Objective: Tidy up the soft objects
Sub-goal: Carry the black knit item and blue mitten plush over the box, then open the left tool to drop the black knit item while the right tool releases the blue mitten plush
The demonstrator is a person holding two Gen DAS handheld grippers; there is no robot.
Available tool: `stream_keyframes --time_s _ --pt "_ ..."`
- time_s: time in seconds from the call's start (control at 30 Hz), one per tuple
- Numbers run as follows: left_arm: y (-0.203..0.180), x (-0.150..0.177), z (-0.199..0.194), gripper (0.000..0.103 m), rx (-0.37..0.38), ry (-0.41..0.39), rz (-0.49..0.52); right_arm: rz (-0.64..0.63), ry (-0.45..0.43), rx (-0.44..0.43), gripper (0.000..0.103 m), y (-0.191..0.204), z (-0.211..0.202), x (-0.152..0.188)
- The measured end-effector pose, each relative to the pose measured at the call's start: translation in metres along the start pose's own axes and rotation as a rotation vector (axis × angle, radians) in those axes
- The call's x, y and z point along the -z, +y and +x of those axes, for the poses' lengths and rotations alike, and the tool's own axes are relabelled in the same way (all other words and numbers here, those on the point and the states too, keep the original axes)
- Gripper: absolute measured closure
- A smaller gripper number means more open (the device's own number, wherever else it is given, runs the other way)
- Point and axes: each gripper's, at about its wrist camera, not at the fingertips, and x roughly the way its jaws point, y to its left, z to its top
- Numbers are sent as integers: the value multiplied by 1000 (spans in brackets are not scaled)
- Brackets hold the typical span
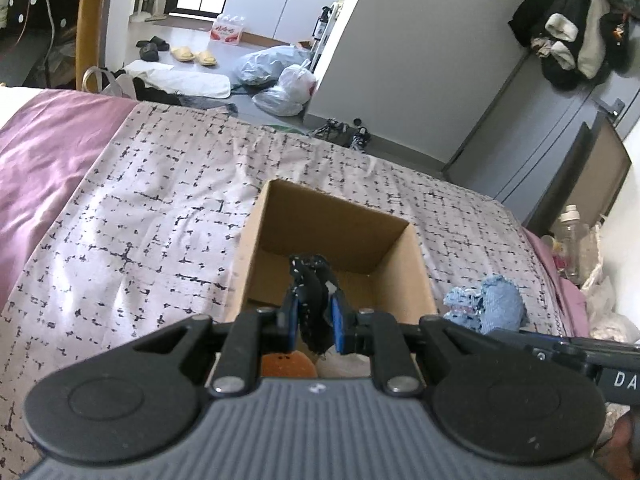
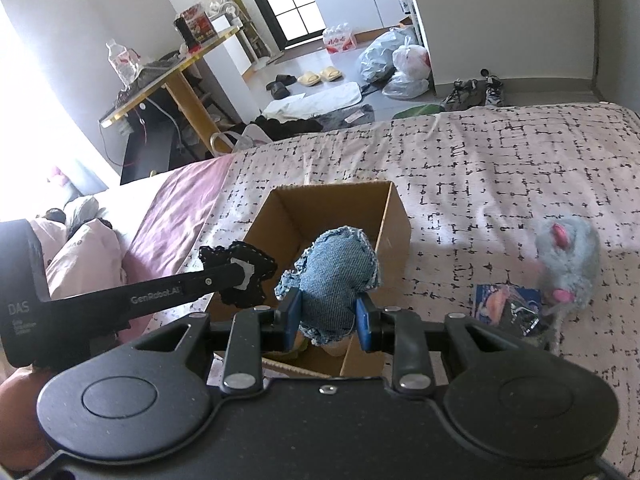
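Note:
An open cardboard box (image 1: 320, 216) (image 2: 396, 220) stands on the patterned bedspread. My left gripper (image 1: 314, 316) is shut on a black stitched soft toy (image 1: 310, 280) and holds it over the box; the toy also shows in the right wrist view (image 2: 248, 280). My right gripper (image 2: 328, 316) is shut on a blue denim soft toy (image 2: 336, 276) above the box's near right part; it also shows in the left wrist view (image 1: 488, 304). A brown round soft object (image 1: 286, 364) lies inside the box. A grey plush mouse (image 2: 568, 264) lies on the bed to the right.
A small dark printed packet (image 2: 508, 308) lies beside the mouse. Pink pillows (image 2: 80, 256) lie at the left bed edge. A gold-legged table (image 2: 176, 76) stands beyond the bed. Bags (image 1: 280, 76), slippers and shoes lie on the floor.

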Motion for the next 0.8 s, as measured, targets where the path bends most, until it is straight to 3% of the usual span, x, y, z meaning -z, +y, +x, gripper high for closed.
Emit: stream_keyframes --time_s 0.27,0.63,0.8 --pt "6 0 13 84 -26 8 -31 0 31 13 74 2 21 -5" --pt "9 0 0 75 -8 -21 -54 7 38 18 74 8 33 -12" --pt "6 -1 -5 67 -2 -23 -59 3 23 39 57 8 34 -14"
